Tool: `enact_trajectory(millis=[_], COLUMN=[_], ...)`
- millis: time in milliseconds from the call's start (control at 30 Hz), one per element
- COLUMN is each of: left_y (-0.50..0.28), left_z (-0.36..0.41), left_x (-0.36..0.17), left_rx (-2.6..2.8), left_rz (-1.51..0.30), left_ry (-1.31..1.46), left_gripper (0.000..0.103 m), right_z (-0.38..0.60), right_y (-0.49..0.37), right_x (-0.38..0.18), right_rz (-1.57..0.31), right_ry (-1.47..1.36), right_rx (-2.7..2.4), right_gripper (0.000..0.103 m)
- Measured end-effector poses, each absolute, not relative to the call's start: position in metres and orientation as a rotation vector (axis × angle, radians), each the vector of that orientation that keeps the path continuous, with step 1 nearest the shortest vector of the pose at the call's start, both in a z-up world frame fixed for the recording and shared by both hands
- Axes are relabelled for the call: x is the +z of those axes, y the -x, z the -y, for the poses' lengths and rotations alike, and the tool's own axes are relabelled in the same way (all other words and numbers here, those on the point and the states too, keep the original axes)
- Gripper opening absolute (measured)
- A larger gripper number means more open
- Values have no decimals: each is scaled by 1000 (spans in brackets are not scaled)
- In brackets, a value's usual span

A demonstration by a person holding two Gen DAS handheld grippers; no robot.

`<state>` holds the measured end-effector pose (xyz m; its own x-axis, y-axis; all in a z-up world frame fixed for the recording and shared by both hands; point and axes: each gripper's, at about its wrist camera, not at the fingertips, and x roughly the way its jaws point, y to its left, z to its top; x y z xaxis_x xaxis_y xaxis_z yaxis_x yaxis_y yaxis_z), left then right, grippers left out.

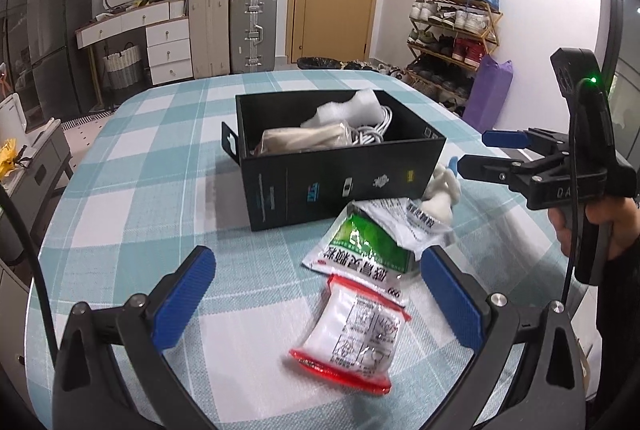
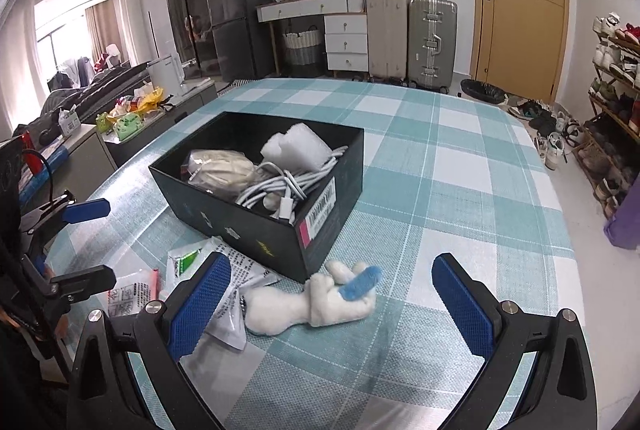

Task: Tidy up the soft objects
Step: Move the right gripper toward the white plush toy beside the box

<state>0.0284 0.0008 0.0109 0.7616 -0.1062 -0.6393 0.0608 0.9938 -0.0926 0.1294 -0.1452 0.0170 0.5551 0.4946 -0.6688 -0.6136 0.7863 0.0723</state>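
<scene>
left wrist view: the left gripper (image 1: 316, 304) stands wide open with nothing between its blue pads, hovering low over the checked worktop (image 1: 132, 158). straight ahead at 12 o'clock and just past the pads lies a red-edged sachet (image 1: 352, 334), its long axis running from about 11 to 5 o'clock. touching its far end is a green-and-white packet (image 1: 362, 242), which leans up against the near wall of the black box (image 1: 340, 186). at 1 o'clock a white plush toy (image 1: 440, 196) lies by the box's near right corner. the right gripper (image 1: 470, 152) comes in from 3 o'clock, jaws parted and empty, its tips close above the toy. the box already holds foam, a beige bundle and white cables.

right wrist view: the right gripper (image 2: 332, 300) is spread wide and grips nothing. the plush toy (image 2: 316, 304) lies on the worktop right between the pads at 12 o'clock, touching the box's (image 2: 240, 226) near corner, its long axis roughly 9 to 3 o'clock across the gap, the blue-marked end toward 1 o'clock. the packets lie at 10 o'clock, partly behind the left pad. the left gripper (image 2: 86, 244) shows at 9 o'clock, parted and empty.

my reading: the right gripper is nearer the toy, the left nearer the sachet; closing on the toy likely calls for a wrist turn, since it lies along the jaw gap.
</scene>
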Motion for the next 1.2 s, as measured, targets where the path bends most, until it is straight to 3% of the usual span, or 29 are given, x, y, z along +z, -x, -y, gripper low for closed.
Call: enact_trajectory(millis=[1200], left_y=[-28], left_z=[8], left_x=[-8], left_rx=[-161], left_rz=[-785], left_ry=[30], left_gripper=[103], right_z=[115], right_y=[-134], right_x=[-35], right_rz=[-938], right_ry=[305], right_rx=[673], right_gripper=[102])
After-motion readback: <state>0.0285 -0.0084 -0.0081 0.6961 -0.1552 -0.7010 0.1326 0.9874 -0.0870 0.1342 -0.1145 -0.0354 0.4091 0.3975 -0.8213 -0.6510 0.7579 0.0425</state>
